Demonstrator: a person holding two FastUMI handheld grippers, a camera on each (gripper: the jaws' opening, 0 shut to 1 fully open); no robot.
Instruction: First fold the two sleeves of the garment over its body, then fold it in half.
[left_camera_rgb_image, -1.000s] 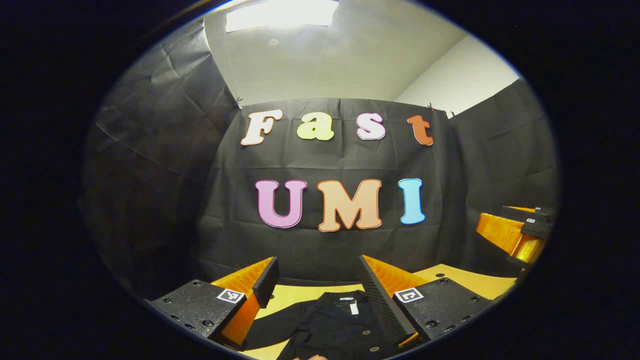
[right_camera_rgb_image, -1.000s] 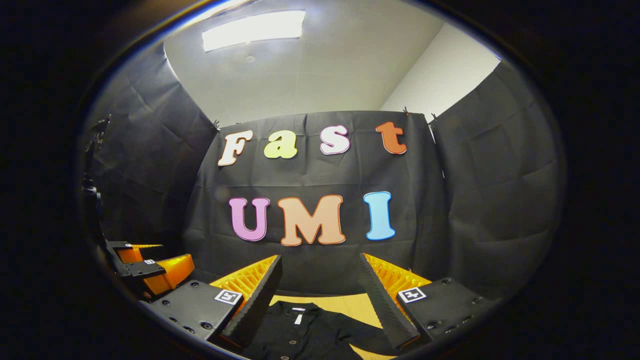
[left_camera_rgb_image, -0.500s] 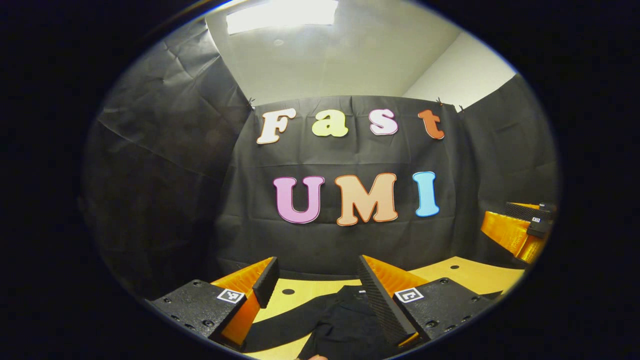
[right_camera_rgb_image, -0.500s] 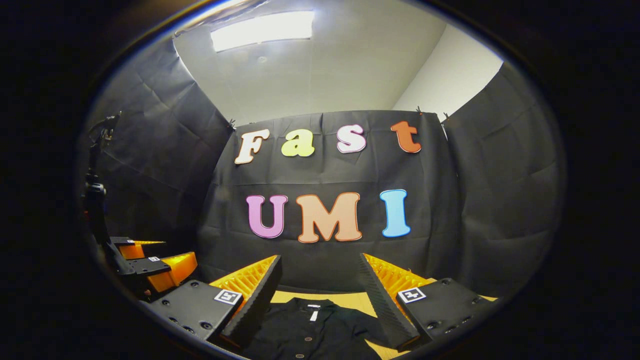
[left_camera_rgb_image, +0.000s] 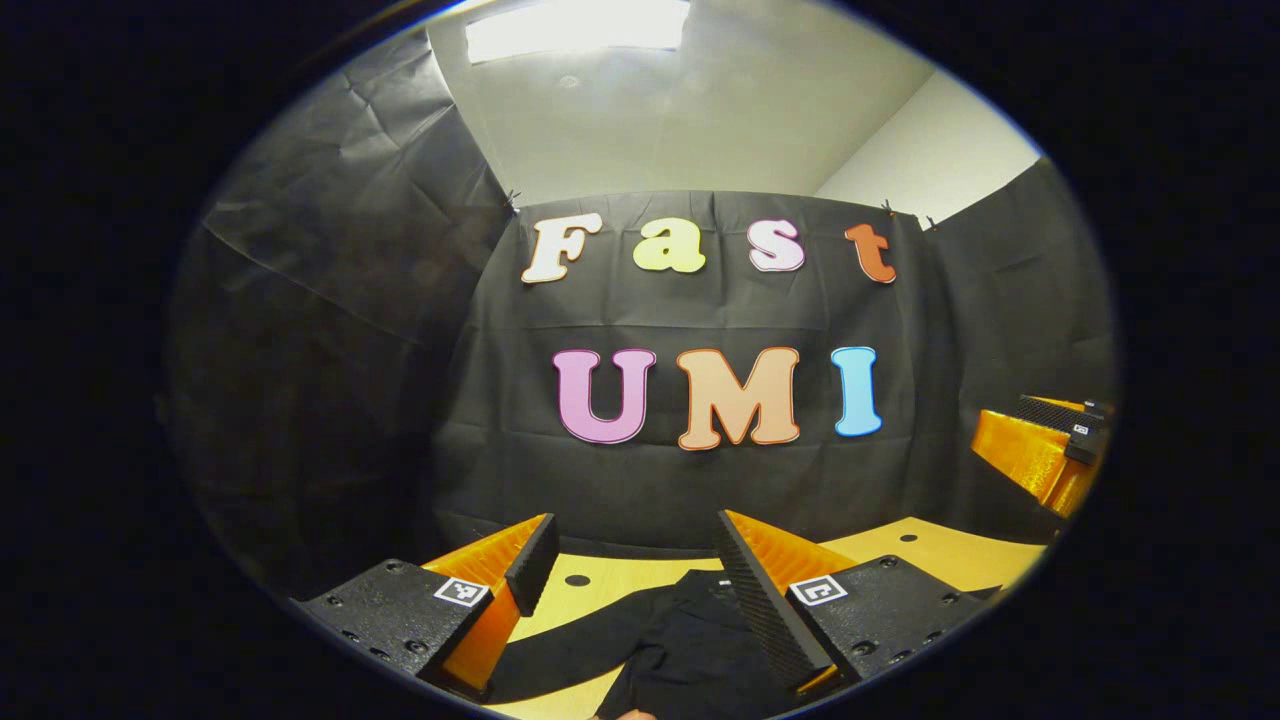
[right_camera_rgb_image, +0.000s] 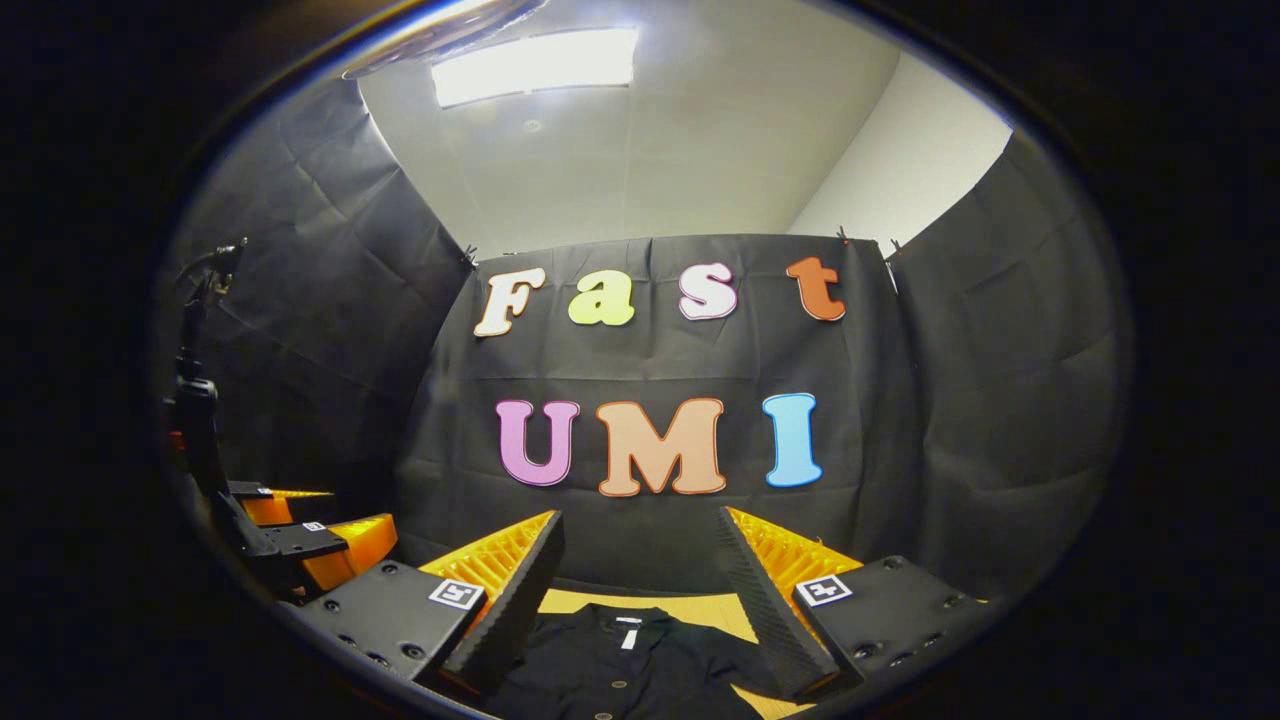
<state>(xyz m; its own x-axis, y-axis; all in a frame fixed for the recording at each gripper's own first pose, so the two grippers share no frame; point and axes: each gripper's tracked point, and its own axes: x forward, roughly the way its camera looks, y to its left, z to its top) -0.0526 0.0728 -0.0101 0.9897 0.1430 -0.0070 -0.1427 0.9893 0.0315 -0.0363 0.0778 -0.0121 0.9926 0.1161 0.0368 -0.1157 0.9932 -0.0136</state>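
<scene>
Black buttoned garment (right_camera_rgb_image: 620, 665) flat on the table (left_camera_rgb_image: 930, 552), collar up, beneath both spread, empty grippers (left_camera_rgb_image: 632, 560) (right_camera_rgb_image: 640, 565)

We find no readable text, brand or number on any item. Square black-and-white coded markers (left_camera_rgb_image: 461, 591) sit on each tool body, patterns only, no characters. A small white tag (right_camera_rgb_image: 627, 633) at the garment (right_camera_rgb_image: 620, 675) collar is too small for us to read.
</scene>
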